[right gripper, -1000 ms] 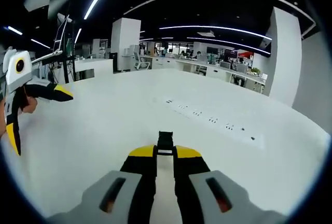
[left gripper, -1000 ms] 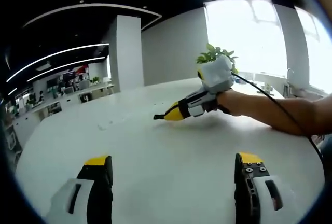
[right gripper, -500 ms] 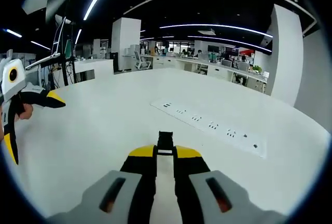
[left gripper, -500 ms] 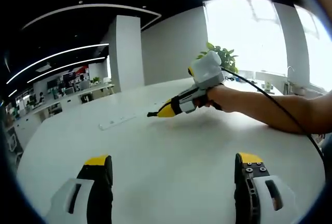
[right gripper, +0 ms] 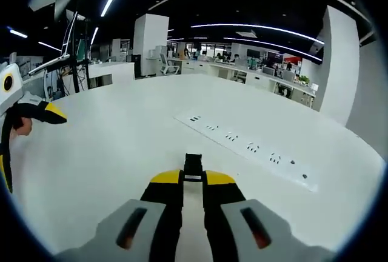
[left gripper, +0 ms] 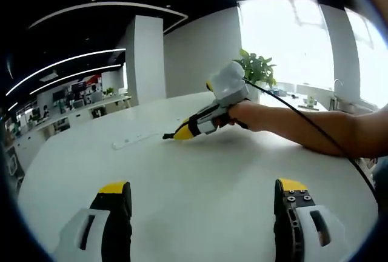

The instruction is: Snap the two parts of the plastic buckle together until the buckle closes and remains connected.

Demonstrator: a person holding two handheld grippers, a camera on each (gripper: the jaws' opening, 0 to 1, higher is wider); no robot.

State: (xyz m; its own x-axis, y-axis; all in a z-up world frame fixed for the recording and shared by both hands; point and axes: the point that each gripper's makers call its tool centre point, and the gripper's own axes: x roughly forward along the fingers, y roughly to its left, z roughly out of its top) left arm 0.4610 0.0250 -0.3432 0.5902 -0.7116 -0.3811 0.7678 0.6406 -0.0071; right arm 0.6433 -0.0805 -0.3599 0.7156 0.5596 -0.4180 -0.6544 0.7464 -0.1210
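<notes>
My right gripper (right gripper: 193, 178) is shut on a small black buckle part (right gripper: 193, 164), which sticks out past its yellow tips above the white table (right gripper: 121, 153). In the left gripper view that same right gripper (left gripper: 177, 134) comes in from the right, held in a person's hand just over the tabletop, with the black buckle part (left gripper: 166, 136) at its tip. My left gripper (left gripper: 203, 188) stands wide open with nothing between its jaws, well short of the right one. In the right gripper view the left gripper (right gripper: 31, 147) shows at the far left edge, jaws spread.
A white power strip (right gripper: 248, 148) is set into the table ahead and to the right of the right gripper; it also lies left of that gripper as the power strip (left gripper: 134, 140). A potted plant (left gripper: 257, 68) stands behind the hand. A black cable (left gripper: 315, 128) trails along the person's forearm.
In the left gripper view the right gripper has moved left and away across the table with the buckle part. The left gripper stays wide open.
</notes>
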